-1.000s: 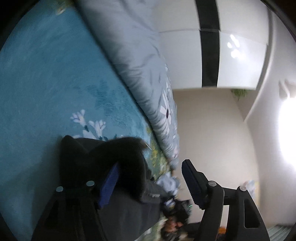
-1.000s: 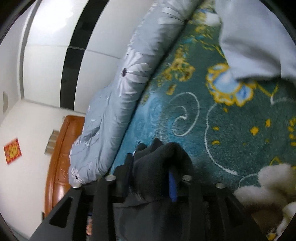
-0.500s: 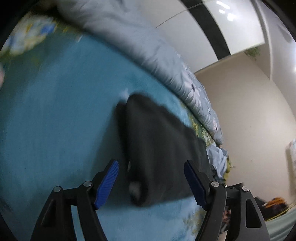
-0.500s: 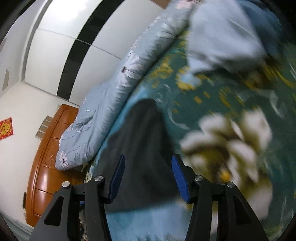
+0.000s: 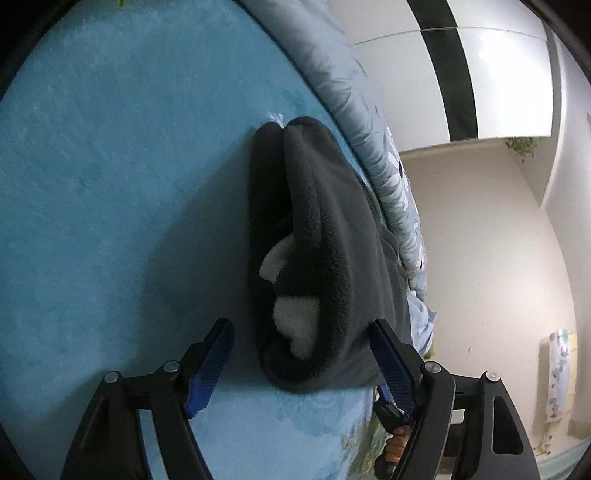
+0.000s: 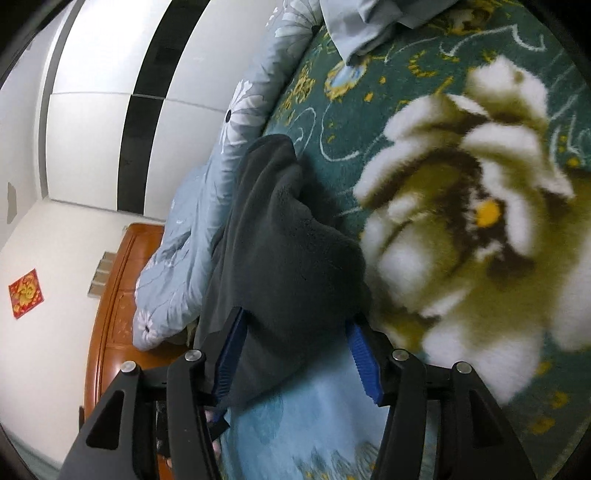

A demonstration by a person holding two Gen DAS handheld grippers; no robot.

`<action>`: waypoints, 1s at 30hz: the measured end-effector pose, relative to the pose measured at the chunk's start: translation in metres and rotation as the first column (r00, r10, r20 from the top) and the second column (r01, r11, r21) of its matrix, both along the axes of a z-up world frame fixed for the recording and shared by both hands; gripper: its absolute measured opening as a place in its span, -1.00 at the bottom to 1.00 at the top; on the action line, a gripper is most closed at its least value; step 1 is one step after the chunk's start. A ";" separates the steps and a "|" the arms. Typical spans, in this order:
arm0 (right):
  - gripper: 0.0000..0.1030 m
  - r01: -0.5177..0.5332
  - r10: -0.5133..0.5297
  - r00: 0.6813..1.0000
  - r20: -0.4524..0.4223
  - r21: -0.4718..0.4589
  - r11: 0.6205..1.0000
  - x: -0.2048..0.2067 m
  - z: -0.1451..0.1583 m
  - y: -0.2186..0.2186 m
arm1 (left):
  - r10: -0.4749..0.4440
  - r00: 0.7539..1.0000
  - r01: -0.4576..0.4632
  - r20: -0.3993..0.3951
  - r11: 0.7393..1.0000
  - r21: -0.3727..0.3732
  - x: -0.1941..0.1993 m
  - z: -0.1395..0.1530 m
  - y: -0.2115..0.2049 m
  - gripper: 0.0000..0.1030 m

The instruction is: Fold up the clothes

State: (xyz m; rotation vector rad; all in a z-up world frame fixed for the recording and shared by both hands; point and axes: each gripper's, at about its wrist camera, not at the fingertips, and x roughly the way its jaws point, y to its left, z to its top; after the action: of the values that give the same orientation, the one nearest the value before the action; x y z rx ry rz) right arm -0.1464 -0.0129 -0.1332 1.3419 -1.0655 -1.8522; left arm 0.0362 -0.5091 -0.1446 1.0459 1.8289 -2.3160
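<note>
I see the dark fleece garment [image 5: 325,236] folded on the bed [image 5: 110,184] — beside the quilt [image 5: 343,85]. My left gripper [image 5: 303,363] and right gripper [image 6: 295,354] have just been opening, jaws apart around it.

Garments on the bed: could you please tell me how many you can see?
2. A dark grey fleece garment lies folded on the bed beside the rolled quilt; a pale blue garment lies further along the bed. Others may be out of frame.

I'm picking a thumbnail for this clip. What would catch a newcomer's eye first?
The dark fleece garment, folded into a bundle on the teal blanket, fills the middle of both views. In the right wrist view a big white flower on the blanket dominates the right side. A pale blue quilt lies along the garment's far edge.
</note>
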 end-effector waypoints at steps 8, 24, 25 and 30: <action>0.16 0.087 -0.087 0.996 0.005 -0.044 0.995 -0.016 -0.002 -0.012 | 0.072 0.997 -0.071 -0.038 0.997 0.017 -0.017 -0.007 0.004 0.53; -0.70 0.073 -0.077 0.994 -0.073 -0.054 0.996 0.011 0.041 -0.005 | 0.174 0.984 -0.172 -0.039 0.983 0.060 0.014 0.002 0.031 -0.07; -0.70 0.068 -0.072 0.994 -0.080 -0.055 0.996 0.017 0.043 -0.004 | 0.170 0.984 -0.167 -0.046 0.984 0.065 0.020 0.004 0.033 -0.07; -0.70 0.022 -0.029 0.992 -0.126 -0.057 0.998 0.056 0.050 0.007 | 0.125 0.990 -0.120 -0.065 0.990 0.075 0.067 0.012 0.045 -0.07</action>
State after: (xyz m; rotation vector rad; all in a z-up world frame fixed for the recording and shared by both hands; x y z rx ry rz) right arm -0.0905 -0.0056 -0.0829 1.1678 -1.0639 -1.8855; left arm 0.1032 -0.4643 -0.1331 0.8430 1.9544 -2.2605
